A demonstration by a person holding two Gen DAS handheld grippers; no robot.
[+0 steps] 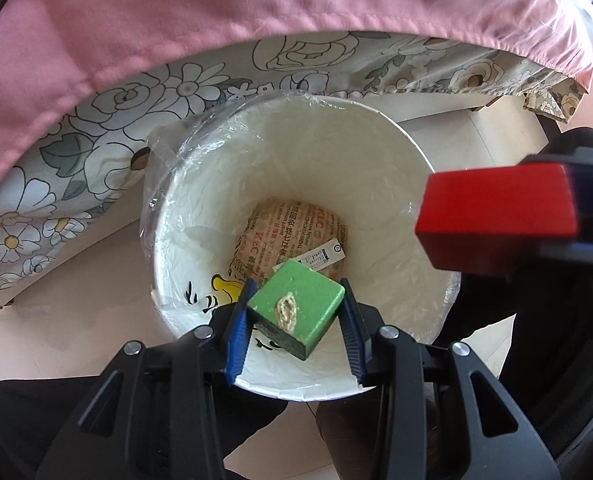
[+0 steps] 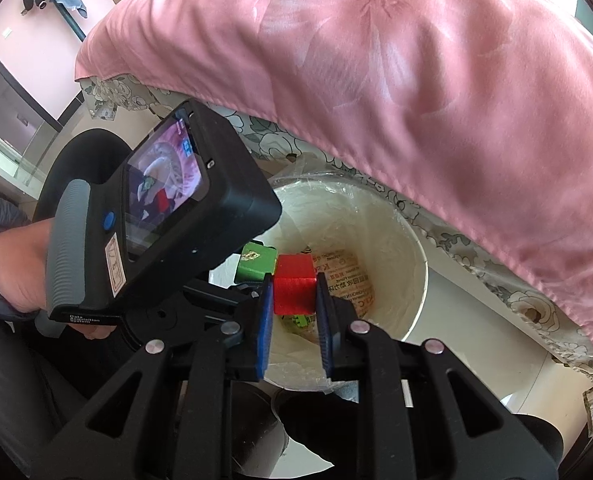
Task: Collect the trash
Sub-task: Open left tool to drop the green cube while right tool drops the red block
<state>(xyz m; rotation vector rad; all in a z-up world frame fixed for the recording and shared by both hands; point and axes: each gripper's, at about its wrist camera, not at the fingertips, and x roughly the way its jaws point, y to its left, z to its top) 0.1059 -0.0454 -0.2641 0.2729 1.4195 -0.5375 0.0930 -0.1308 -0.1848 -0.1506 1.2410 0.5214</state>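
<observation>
- green block (image 1: pixel 296 300), tan smear on top
- red block (image 2: pixel 295 289)
- white bin (image 1: pixel 200 216), clear liner
- pink bedspread (image 2: pixel 416 80)
- floral sheet (image 1: pixel 96 128), grey-white
- blue tong pads (image 1: pixel 238 330)

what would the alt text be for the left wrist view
The left gripper holds a green block above a plastic-lined white bin containing printed paper. At right, a red block is held; pink bedding hangs behind.

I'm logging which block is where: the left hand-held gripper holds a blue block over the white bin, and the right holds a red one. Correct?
Not quite: the left hand-held gripper holds a green block, not blue, as the left wrist view shows. The red block and white bin are right.
</observation>
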